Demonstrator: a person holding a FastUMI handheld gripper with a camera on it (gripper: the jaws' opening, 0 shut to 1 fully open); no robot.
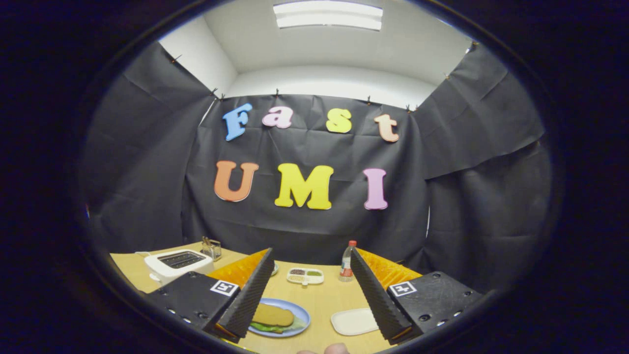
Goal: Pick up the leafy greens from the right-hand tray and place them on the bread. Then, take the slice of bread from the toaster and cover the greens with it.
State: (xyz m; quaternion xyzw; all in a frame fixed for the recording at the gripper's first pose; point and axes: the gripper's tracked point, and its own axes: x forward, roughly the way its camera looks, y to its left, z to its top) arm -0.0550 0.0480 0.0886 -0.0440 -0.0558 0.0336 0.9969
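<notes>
The tongs (310, 300) stand wide apart with nothing held, both fingers raised above the wooden bench (322, 295) and pointing toward the booth's back wall. Between the fingers, by the left one, a blue plate (300, 314) carries the leafy greens (275, 328) with a slice of bread (273, 315) lying on top of them. By the right finger sits a white tray (354, 321). Beyond the fingers are a small divided dish (305, 275) holding dark, pale and green fillings, and a bottle (347, 261) with a red cap. At lower left of the frame stands the white toaster (178, 264). A fingertip (336, 349) of the person shows at the bottom.
</notes>
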